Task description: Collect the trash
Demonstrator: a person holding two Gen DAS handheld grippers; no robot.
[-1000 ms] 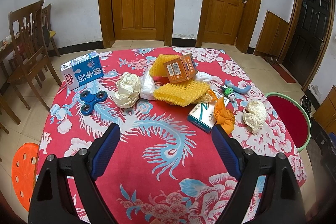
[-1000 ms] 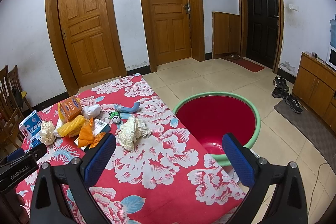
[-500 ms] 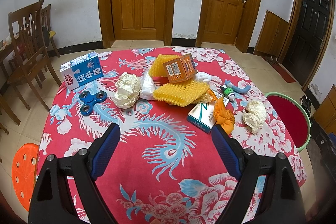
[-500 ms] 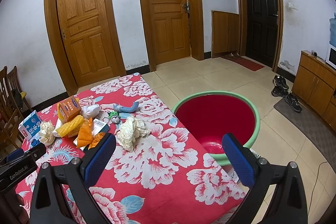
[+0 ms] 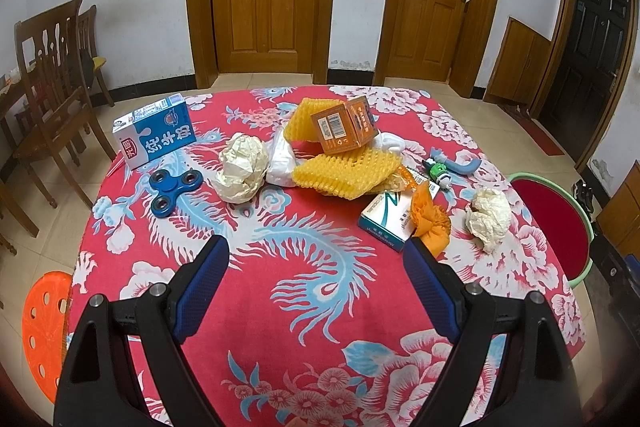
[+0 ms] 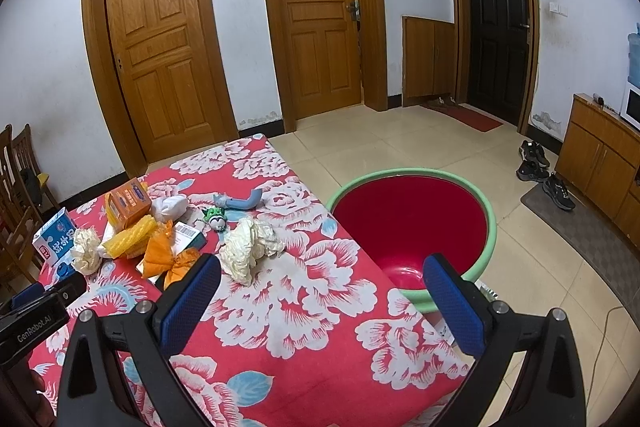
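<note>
Right wrist view has the right gripper low in the frame, jaws spread wide and holding nothing, above the flowered tablecloth; just beyond its left finger, left of centre, lies a crumpled paper wad, and to the right of centre the red basin with a green rim sits on the floor just off the table edge. The basin looks empty, so collecting has probably not started. The sensible first pick is this wad: come down over it with the jaws straddling its bulk, close gently since paper crushes, then swing right and let go over the basin. Farther up and left in this view the pile is bunched and hard to sort. Left wrist view opens it out: the left gripper, likewise agape and empty, hangs over bare cloth at lower centre, and beyond it sit a teal box with an orange wrapper, yellow foam netting, an orange carton, a second paper wad, a blue fidget spinner and a milk carton at upper left.
</note>
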